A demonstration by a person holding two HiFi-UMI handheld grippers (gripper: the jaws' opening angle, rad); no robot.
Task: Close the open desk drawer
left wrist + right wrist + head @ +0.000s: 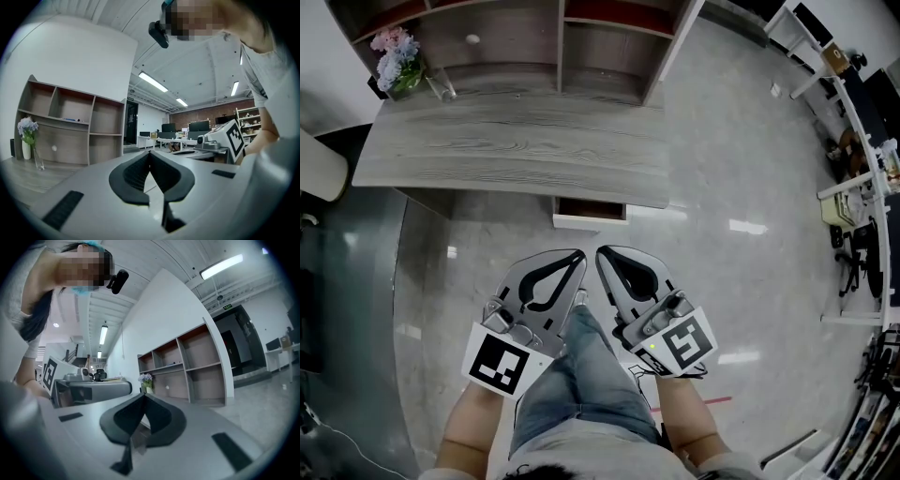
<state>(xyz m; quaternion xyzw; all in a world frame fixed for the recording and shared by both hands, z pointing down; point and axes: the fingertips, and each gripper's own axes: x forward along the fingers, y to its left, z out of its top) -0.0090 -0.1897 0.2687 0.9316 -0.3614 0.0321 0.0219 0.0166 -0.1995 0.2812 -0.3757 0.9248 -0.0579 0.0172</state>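
Observation:
In the head view a grey wood-grain desk point(516, 155) stands ahead, and its white drawer point(590, 215) sticks out a short way from under the front edge, right of centre. My left gripper point(579, 253) and right gripper point(601, 252) hover side by side over the floor just short of the drawer, tips nearly touching each other. Both are shut with nothing held. In the left gripper view the dark pads point(136, 174) meet at a point point(149, 153). The right gripper view shows the same closed jaws point(143, 395).
A shelf unit point(553, 42) stands on the desk's back edge, with a vase of flowers point(398, 61) and a glass point(441, 84) at its left. Shiny grey floor point(741, 281) spreads to the right; office desks and chairs point(853, 187) line the far right. The person's legs point(581, 375) are below.

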